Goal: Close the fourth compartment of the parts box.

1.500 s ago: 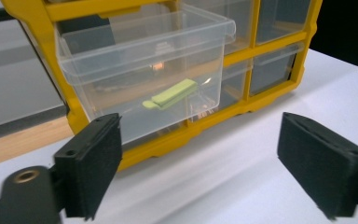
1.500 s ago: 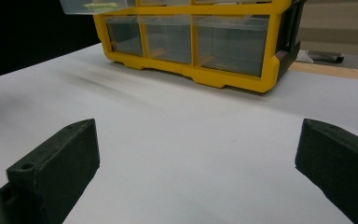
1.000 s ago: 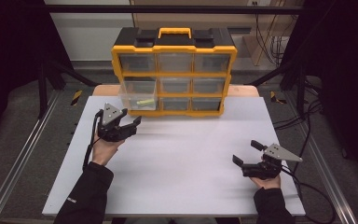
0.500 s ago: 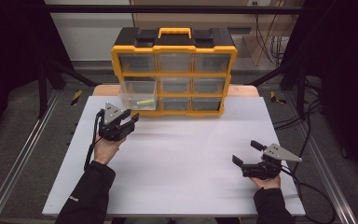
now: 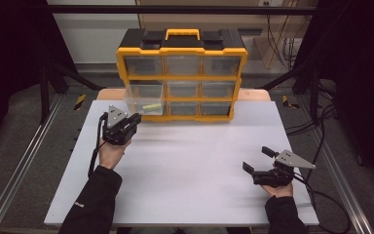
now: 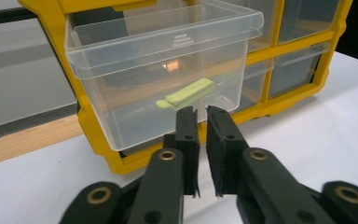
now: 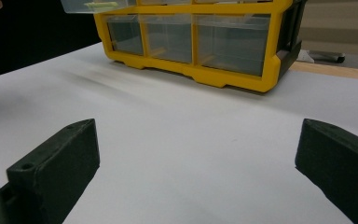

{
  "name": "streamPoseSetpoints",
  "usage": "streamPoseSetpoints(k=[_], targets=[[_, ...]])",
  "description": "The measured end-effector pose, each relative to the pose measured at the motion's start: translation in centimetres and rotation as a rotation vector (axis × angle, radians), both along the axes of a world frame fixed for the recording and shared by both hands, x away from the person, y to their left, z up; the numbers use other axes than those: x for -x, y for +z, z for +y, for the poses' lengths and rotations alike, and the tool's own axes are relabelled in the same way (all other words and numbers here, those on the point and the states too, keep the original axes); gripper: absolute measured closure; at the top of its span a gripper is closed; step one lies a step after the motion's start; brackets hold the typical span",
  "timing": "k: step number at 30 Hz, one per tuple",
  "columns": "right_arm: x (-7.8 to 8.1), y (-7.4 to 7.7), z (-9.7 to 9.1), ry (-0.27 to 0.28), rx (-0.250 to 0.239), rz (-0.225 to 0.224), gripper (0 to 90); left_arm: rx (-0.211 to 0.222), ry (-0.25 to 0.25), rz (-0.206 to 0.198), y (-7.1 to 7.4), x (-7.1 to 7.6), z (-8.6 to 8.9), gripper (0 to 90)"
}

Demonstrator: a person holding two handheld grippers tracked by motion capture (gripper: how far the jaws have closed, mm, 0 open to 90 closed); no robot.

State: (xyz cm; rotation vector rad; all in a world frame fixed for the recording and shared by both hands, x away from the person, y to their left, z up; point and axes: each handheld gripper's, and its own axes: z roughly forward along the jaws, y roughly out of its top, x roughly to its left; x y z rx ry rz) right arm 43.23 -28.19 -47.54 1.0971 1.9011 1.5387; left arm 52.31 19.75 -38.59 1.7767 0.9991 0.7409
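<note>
Seen from above, a person sits at a white tabletop (image 5: 185,165) w/ a yellow-and-black drawer organizer (image 5: 182,73) at its far edge, three rows of clear drawers. The middle-row left drawer (image 5: 145,99) is pulled out toward the person; a pale green clip-like piece (image 5: 151,106) lies inside it, near the front wall. The left gripper (image 5: 135,118) sits just in front of that open drawer, close beside its front wall, and its jaws have just been closing: a second ago they stood clearly apart, now they're nearly together w/ nothing between them. In the left gripper view the two black jaws leave only a thin slit, aimed at the lower front wall of the drawer (image 6: 168,70), w/ the green piece (image 6: 186,93) visible through the clear plastic right above the tips. Whether the tips touch the wall can't be told. The hand itself hasn't shifted vs. the earlier frames; the drawer is out the same amount too. Likely meaning: clenched jaws make a blunt pusher, so the next step is prob. shoving the drawer back in, not reaching for the piece. The right gripper (image 5: 258,161) rests on the tabletop at the near right, well apart from the organizer, jaws spread wide and empty, as the right gripper view confirms.
</note>
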Motion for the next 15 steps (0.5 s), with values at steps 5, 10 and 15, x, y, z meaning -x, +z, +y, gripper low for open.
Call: streamPoseSetpoints(k=[5, 10, 15], targets=[[0.0, 0.0, 0.0, 0.0, 0.0, 0.001, 0.3, -0.013, 0.009, 0.002, -0.2, -0.5, 0.0, 89.4], [0.0, 0.0, 0.0, 0.0, 0.001, 0.001, 0.3, -0.012, 0.007, 0.008, -0.2, -1.1, 0.1, 89.8], [0.0, 0.0, 0.0, 0.0, 0.002, 0.0, 0.3, -0.012, 0.006, 0.008, -0.1, -1.6, -0.1, 89.8]])
